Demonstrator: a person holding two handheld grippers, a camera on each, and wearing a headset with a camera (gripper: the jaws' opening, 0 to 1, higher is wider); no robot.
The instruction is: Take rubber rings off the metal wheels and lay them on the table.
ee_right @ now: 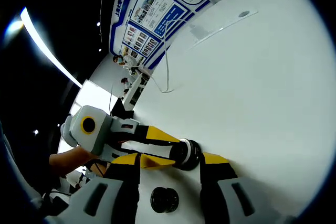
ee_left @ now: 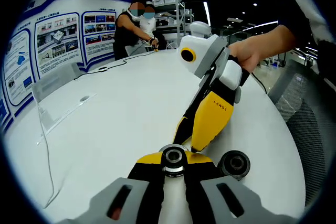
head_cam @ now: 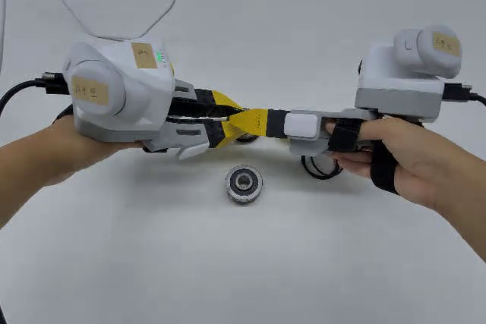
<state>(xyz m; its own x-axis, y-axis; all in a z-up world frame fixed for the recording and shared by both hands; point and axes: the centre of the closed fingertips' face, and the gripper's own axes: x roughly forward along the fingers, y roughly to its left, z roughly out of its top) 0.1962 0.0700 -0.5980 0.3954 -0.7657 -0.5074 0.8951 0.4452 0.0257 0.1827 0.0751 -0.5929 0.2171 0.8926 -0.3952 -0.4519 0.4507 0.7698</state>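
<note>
Item 1, left gripper (head_cam: 226,124): white body in the person's left hand (head_cam: 68,146). Its yellow-tipped jaws are closed tight on a metal wheel (ee_left: 174,158), one tip at each side. The left gripper view shows this clamp plainly; from the head view the crossed jaws hide most of the wheel

Item 2, second wheel (head_cam: 244,184): lies flat on the white table (head_cam: 152,263) just below the meeting jaws, a dark rim round a bright hub, apart from both grippers

Item 3, loose rubber ring (head_cam: 320,167): thin black loop on the table under the right gripper's body, partly hidden

Item 4, right gripper (head_cam: 244,121): held in the right hand (head_cam: 402,161), reaching in to the same clamped wheel. In the right gripper view its tips stand apart to either side of the wheel, one tip against the rim; whether they pinch it cannot be told

Item 5, background, left gripper view: two people (ee_left: 137,30) at the table's far end, wall posters (ee_left: 79,38) beside them
</note>
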